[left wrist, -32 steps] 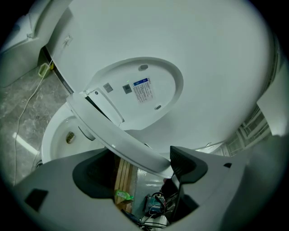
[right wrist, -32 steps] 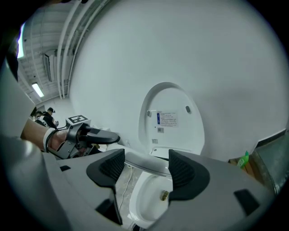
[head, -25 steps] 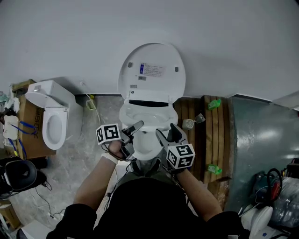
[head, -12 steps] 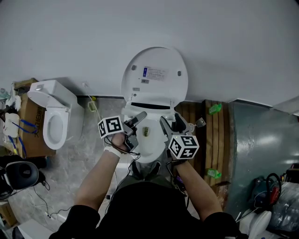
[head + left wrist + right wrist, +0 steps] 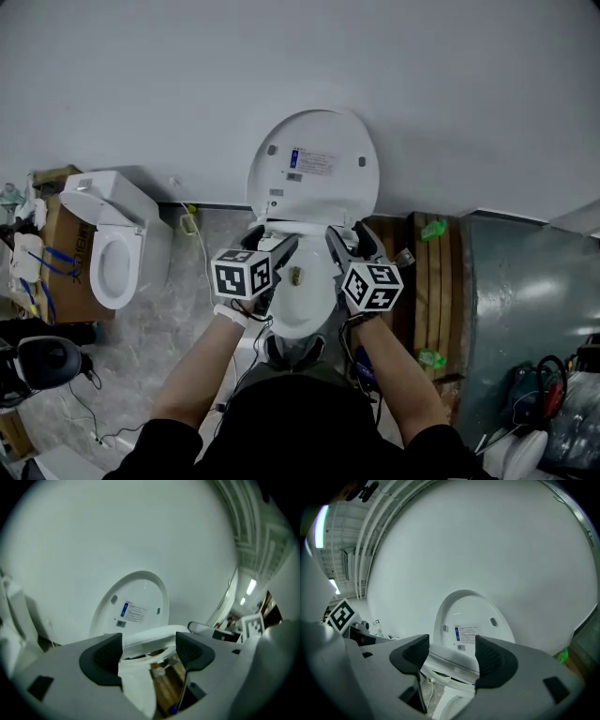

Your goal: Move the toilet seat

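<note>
Over the bowl, I have the toilet seat lifted clear of the rim and tilted, short of the lid, which stands upright against the wall. My left tongs are clamped on the seat's left side and my right tongs on its right. Each pair of jaws is held partly apart by the white plastic wedged between the pads. To do this well, I judge both sides should travel together so the hinge does not twist. The smooth plastic calls for a firm grip, and the end of the swing for easing, so the seat lands softly rather than slapping.
</note>
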The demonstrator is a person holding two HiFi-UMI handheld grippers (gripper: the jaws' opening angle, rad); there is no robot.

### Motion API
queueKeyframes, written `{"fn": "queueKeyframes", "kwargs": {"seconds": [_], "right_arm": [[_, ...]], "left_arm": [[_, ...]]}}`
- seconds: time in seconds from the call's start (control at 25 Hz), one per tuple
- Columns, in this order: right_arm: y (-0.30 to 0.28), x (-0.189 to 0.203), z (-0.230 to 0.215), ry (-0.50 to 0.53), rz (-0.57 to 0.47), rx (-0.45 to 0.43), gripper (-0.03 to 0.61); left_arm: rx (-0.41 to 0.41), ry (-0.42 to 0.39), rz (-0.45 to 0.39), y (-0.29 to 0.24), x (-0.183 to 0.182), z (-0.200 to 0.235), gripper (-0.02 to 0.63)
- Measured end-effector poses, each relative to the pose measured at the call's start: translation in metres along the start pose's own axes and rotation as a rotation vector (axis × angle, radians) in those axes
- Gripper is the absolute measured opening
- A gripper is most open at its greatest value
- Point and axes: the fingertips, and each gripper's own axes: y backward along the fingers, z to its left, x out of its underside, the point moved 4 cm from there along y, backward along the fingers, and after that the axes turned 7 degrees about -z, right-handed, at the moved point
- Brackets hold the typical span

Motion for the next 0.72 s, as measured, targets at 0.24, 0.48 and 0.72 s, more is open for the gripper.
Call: {"fn": "queueKeyframes", "kwargs": {"seconds": [0.24,0.48,0.72], "right_arm": [[-0.008,-0.007,-0.002,-0.008,-0.012,0.017,0.327],[-0.014,-0.01,-0.004,-0.025,0.013,0.01,0.327],[-0.02,-0.02,-0.01,0.048,0.03,0.041,0.327]], "left_arm": [[-0.063,-0.236,0.031,-0.016,-0.003,0.0,0.36],[-0.113,-0.256,0.015,-0.02,-0.003,0.003,0.351],[-0.101,-0.272,-0.025,-0.03,-0.013,-0.003,0.321]]}}
